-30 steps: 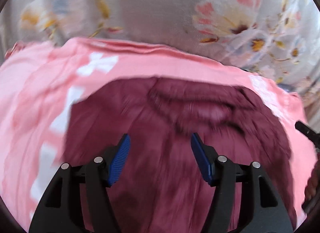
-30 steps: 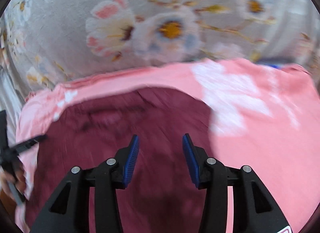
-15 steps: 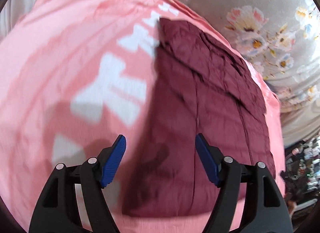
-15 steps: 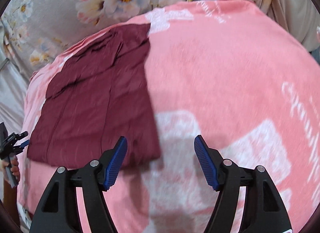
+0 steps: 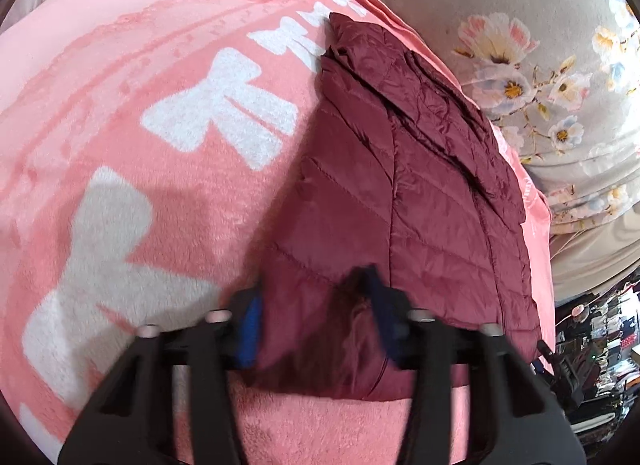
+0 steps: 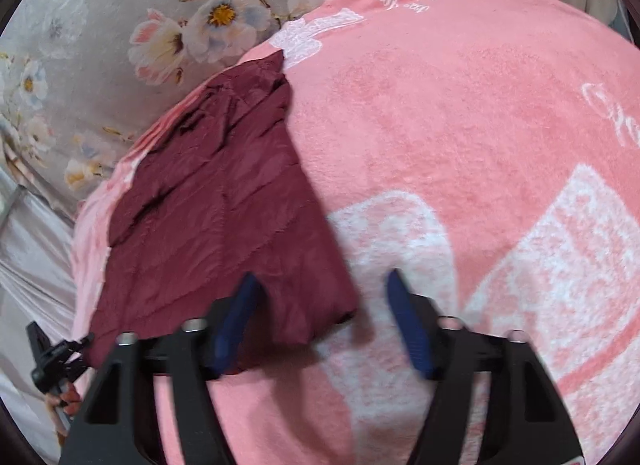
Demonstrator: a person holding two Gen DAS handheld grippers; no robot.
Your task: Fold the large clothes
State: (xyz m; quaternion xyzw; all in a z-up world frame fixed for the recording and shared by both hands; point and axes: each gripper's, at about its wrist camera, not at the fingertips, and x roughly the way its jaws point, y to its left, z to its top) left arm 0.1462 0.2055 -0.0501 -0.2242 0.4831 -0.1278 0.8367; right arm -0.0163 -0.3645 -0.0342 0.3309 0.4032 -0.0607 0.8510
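Folded maroon quilted jacket (image 5: 420, 185) lying flat on a pink blanket (image 5: 160, 145) with white printed shapes, collar end toward the flowered grey sheet (image 5: 540, 45); seen also from the right wrist view as a long dark panel (image 6: 220, 217) along the blanket's (image 6: 440, 125) left side, the flowered sheet (image 6: 120, 25) beyond it; left hand-held gripper (image 5: 316, 329) spread wide over the jacket's near hem, blue-padded fingers either side of the near left corner, contact with the cloth impossible to judge through blur; right hand-held gripper (image 6: 324, 321) likewise spread wide, straddling the jacket's near right corner, left finger over maroon fabric, right finger over bare pink blanket, nothing pinched; jacket's near hem just short of the blanket's front edge; cluttered shelves (image 5: 600, 325) dimly visible beyond the blanket's right edge.
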